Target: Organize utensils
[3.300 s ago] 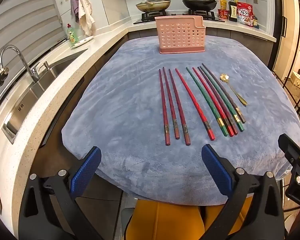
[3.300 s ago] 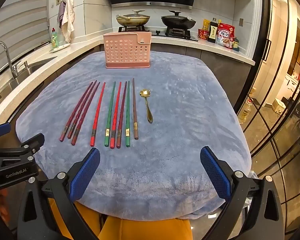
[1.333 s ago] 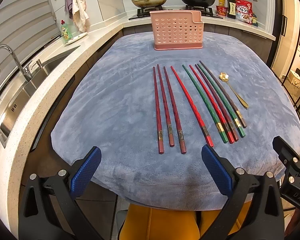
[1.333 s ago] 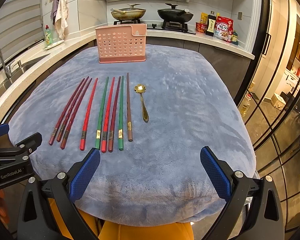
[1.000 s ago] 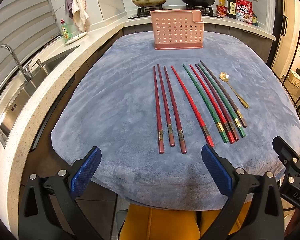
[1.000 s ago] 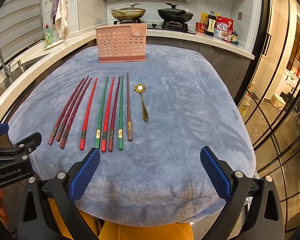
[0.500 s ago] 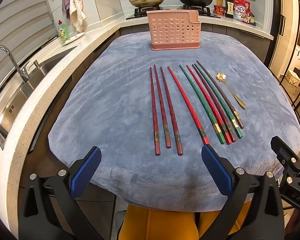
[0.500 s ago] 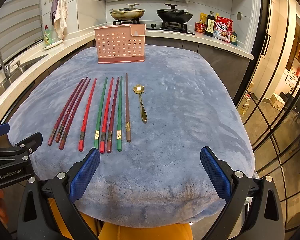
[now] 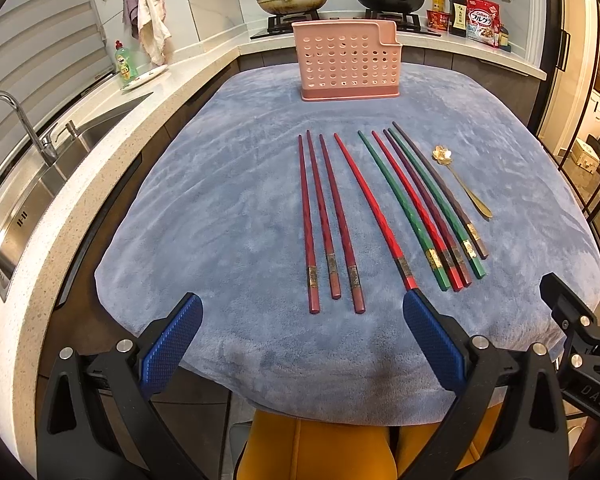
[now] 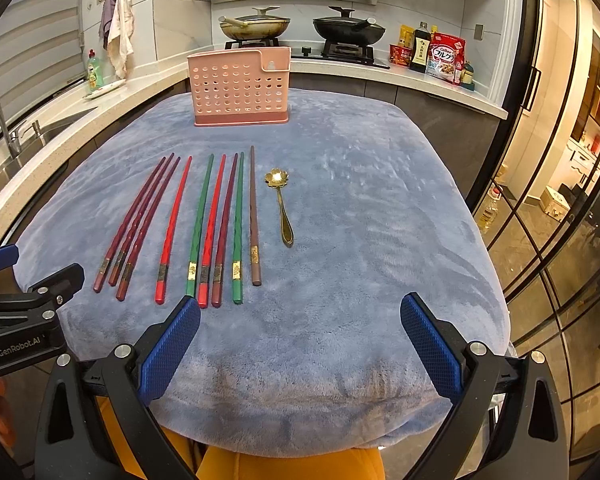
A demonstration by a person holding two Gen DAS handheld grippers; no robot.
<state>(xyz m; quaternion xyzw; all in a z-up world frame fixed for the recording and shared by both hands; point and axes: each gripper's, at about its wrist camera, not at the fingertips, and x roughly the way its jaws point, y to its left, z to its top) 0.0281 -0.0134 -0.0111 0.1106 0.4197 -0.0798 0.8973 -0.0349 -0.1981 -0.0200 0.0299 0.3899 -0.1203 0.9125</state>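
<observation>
Lying flat: nine chopsticks [image 10: 204, 224], one spoon [image 10: 282, 206], one holder [image 10: 240, 86].

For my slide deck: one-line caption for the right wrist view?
Open right gripper faces nine coloured chopsticks and a gold flower-bowl spoon on blue cloth, before a pink perforated holder.

Sharp, evenly lit fisheye views, warm glow at right, strong edge bending, dark vignetted corners.

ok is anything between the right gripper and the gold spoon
Nothing visible. The right gripper is open at the near edge, and only bare blue cloth lies between it and the gold spoon. The brown chopstick lies beside the spoon, apart.
</observation>
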